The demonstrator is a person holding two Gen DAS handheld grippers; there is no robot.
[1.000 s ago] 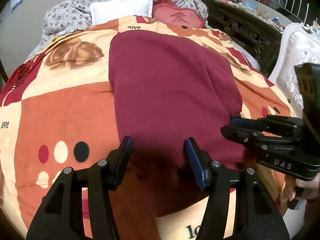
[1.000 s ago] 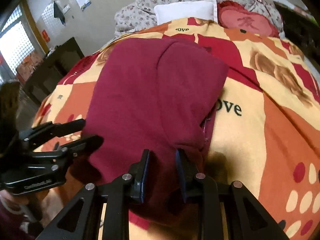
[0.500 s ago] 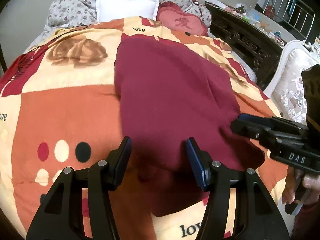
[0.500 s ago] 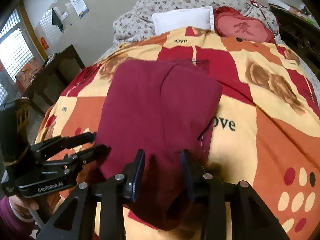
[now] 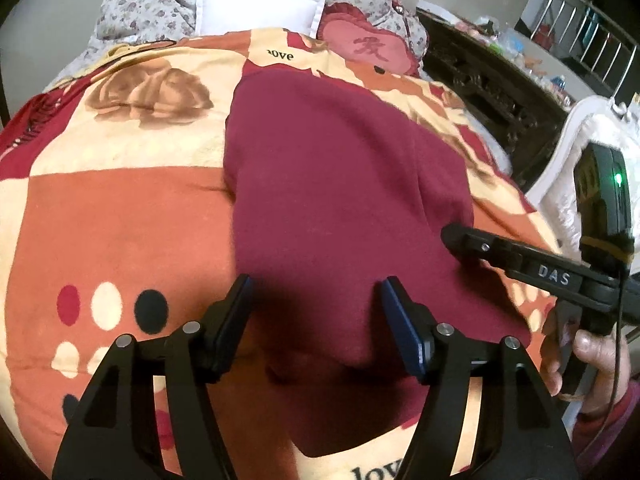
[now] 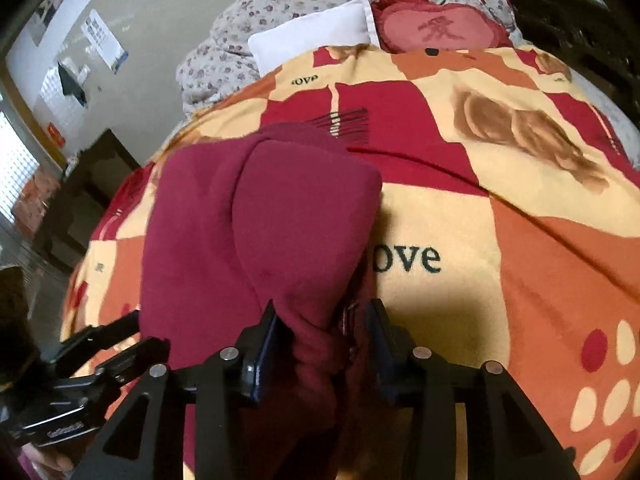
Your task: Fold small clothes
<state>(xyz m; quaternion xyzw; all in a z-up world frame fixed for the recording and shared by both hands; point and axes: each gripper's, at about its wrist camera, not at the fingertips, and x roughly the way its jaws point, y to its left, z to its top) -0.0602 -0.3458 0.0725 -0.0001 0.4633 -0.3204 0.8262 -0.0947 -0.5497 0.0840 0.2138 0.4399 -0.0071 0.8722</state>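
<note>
A dark red garment (image 5: 340, 184) lies folded lengthwise on the patterned blanket (image 5: 120, 216), also in the right wrist view (image 6: 256, 220). My left gripper (image 5: 316, 300) is open over its near end, with the jaws wide apart and nothing between them held. My right gripper (image 6: 324, 328) is open, its jaws either side of a bunched near corner of the garment without clamping it. It shows from the side in the left wrist view (image 5: 452, 236) at the garment's right edge. The left gripper shows at the lower left of the right wrist view (image 6: 132, 336).
A white pillow (image 5: 260, 10) and a red heart cushion (image 5: 368, 48) lie at the head of the bed. A dark carved cabinet (image 5: 492, 84) and a white chair (image 5: 580, 140) stand to the right. A dark desk (image 6: 92, 184) stands left.
My right gripper's jaws have widened around the garment's near corner. Both grippers have drawn back and risen a little. The left gripper stays open.
</note>
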